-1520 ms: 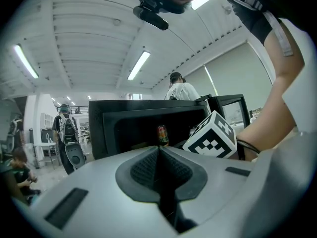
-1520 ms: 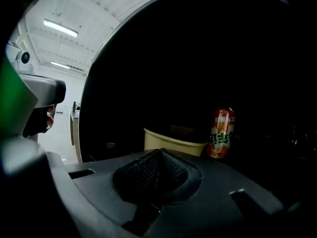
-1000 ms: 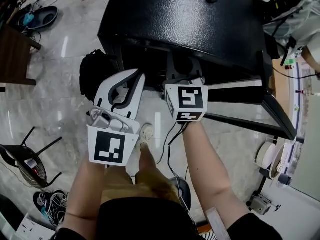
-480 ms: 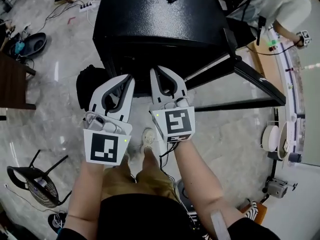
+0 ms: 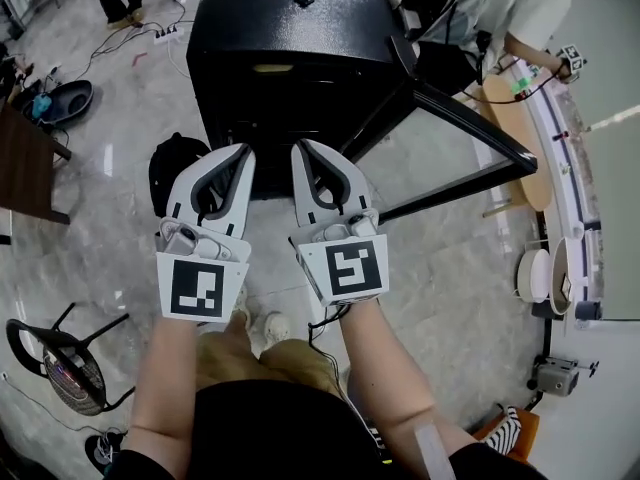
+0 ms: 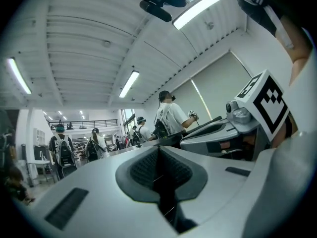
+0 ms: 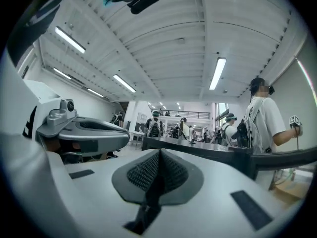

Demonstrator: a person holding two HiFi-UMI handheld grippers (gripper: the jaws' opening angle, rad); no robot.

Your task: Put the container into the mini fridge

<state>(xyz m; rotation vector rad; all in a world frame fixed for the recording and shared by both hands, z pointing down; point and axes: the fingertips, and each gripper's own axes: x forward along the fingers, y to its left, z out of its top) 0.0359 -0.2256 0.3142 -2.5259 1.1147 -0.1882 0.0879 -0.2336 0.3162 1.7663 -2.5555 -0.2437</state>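
My right gripper has drawn back out of the mini fridge and is level with my left gripper, so placing looks done. The gripper views show both jaws pressed together and empty. Only the head view shows the fridge's dark inside and open door. I cannot spot the container.

The black boxy mini fridge is cut off by the top edge; its inside is too dark to tell.
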